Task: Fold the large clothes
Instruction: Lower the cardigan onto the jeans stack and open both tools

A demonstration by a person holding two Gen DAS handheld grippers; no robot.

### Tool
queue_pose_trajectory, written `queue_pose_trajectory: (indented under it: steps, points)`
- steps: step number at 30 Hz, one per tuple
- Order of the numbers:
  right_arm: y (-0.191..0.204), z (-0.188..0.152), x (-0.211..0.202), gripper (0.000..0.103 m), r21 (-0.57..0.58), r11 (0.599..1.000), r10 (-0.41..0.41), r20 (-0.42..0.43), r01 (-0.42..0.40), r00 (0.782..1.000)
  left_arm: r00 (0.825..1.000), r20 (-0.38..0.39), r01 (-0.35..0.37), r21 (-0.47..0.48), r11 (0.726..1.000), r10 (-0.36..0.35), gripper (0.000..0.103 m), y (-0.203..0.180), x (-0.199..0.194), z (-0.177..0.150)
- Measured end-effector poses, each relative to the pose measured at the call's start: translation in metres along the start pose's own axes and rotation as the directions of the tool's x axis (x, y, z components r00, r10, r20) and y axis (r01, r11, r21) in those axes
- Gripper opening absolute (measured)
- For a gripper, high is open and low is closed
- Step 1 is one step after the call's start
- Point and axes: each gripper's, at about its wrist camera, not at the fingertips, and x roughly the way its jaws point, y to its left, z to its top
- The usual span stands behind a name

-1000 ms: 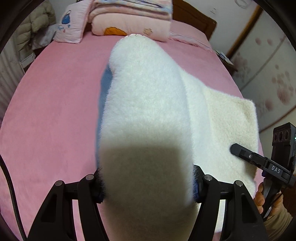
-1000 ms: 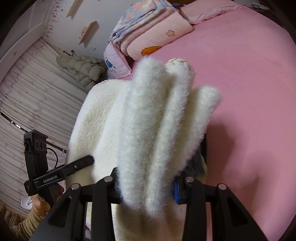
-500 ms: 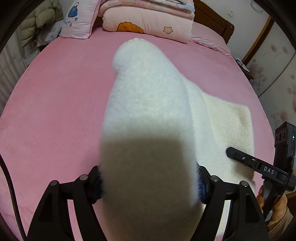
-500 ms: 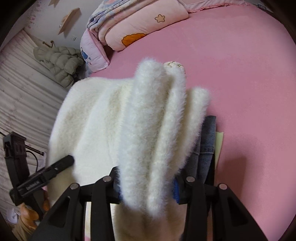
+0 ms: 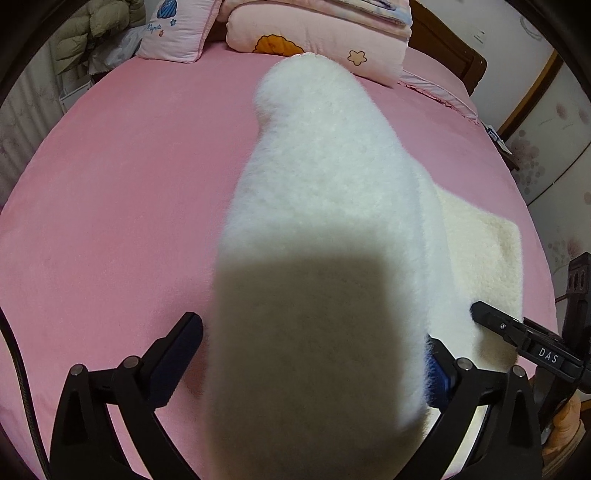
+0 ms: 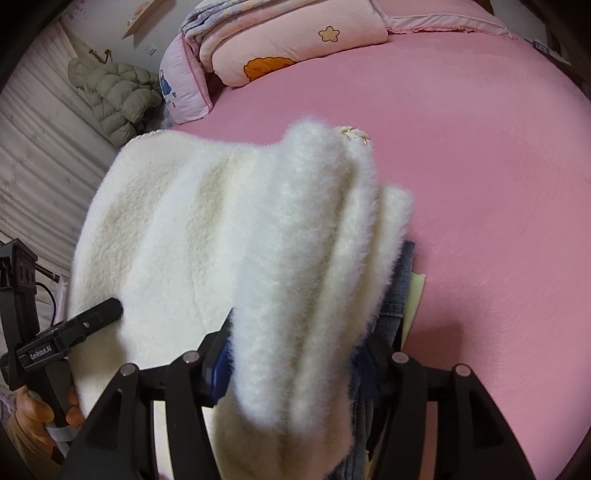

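A white fluffy garment (image 5: 332,206) lies folded on the pink bed (image 5: 129,203). In the left wrist view a thick fold of it runs up between the fingers of my left gripper (image 5: 312,332). Those jaws are opening: the left pad (image 5: 181,354) stands apart from the fleece, while the right pad brushes it. In the right wrist view, bunched folds of the garment (image 6: 192,229) lie between the fingers of my right gripper (image 6: 295,354). Its jaws are opening too, and the fleece still fills the gap. Each gripper shows one finger in the other's view.
Blue jeans (image 6: 397,295) and a pale yellow piece (image 6: 415,295) lie under the garment's right edge. A folded quilt (image 5: 317,40) and a pillow (image 5: 177,26) sit at the head of the bed. A puffer jacket (image 6: 114,96) hangs beside the bed. Hands (image 6: 33,413) hold the handles.
Both grippers have sunk toward the bed with the garment. Both pairs of jaws have spread, and the left gripper's left pad has come off the fleece.
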Motion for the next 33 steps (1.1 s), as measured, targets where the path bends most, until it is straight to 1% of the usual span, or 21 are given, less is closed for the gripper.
queue_pose_trajectory:
  steps: [3,6,8,10,13,14,16,18,20,23,28,31,32,33]
  points:
    - [0.012,0.001,-0.008,0.063,-0.055,0.997,-0.063,-0.007,0.062,0.998,1.000,0.002,-0.029,0.005,1.000,0.029,0.103,0.002,-0.004,0.001]
    - [0.019,-0.001,-0.024,0.063,-0.092,0.989,-0.114,0.002,0.113,0.994,0.998,-0.007,-0.058,-0.014,0.998,0.058,0.103,0.002,-0.010,0.000]
    - [0.023,-0.002,-0.039,0.063,-0.100,0.987,-0.127,0.014,0.128,0.992,0.997,-0.016,-0.077,-0.029,0.997,0.076,0.103,0.003,-0.018,-0.006]
    - [0.024,-0.004,-0.058,0.063,-0.083,0.990,-0.113,0.029,0.115,0.993,0.994,-0.027,-0.109,-0.034,0.994,0.108,0.102,-0.002,-0.027,-0.010]
    - [0.023,-0.010,-0.086,0.063,-0.055,0.994,-0.096,0.053,0.098,0.994,0.990,-0.036,-0.134,-0.016,0.991,0.134,0.102,-0.008,-0.047,-0.013]
    - [0.023,-0.013,-0.097,0.063,-0.045,0.995,-0.091,0.059,0.094,0.994,0.990,-0.036,-0.134,-0.011,0.991,0.133,0.102,-0.017,-0.049,-0.014]
    - [0.023,-0.022,-0.115,0.063,-0.032,0.995,-0.088,0.069,0.090,0.994,0.991,-0.035,-0.133,-0.004,0.991,0.133,0.102,-0.019,-0.070,-0.022]
    - [0.025,-0.033,-0.134,0.063,-0.027,0.995,-0.089,0.076,0.091,0.993,0.992,-0.024,-0.127,-0.003,0.992,0.127,0.102,-0.031,-0.090,-0.024]
    - [0.028,-0.040,-0.150,0.063,-0.020,0.996,-0.080,0.081,0.081,0.994,0.993,-0.010,-0.117,-0.006,0.993,0.117,0.102,-0.038,-0.109,-0.033]
    - [0.030,-0.058,-0.179,0.063,-0.016,0.998,-0.064,0.087,0.066,0.994,0.995,0.005,-0.103,-0.007,0.995,0.103,0.102,-0.050,-0.140,-0.045]
    - [0.033,-0.095,-0.239,0.063,-0.036,0.999,-0.024,0.106,0.028,0.994,0.996,0.034,-0.080,0.003,0.997,0.080,0.102,-0.080,-0.191,-0.081]
    - [0.032,-0.118,-0.274,0.063,-0.041,0.999,-0.001,0.118,0.006,0.993,0.996,0.044,-0.079,0.021,0.997,0.079,0.102,-0.104,-0.222,-0.106]
    - [0.032,-0.124,-0.282,0.063,-0.044,0.999,0.002,0.119,0.004,0.993,0.996,0.046,-0.077,0.027,0.997,0.076,0.102,-0.116,-0.229,-0.109]
    - [0.031,-0.132,-0.296,0.063,-0.050,0.999,0.000,0.120,0.006,0.993,0.996,0.055,-0.071,0.037,0.997,0.068,0.102,-0.126,-0.243,-0.121]
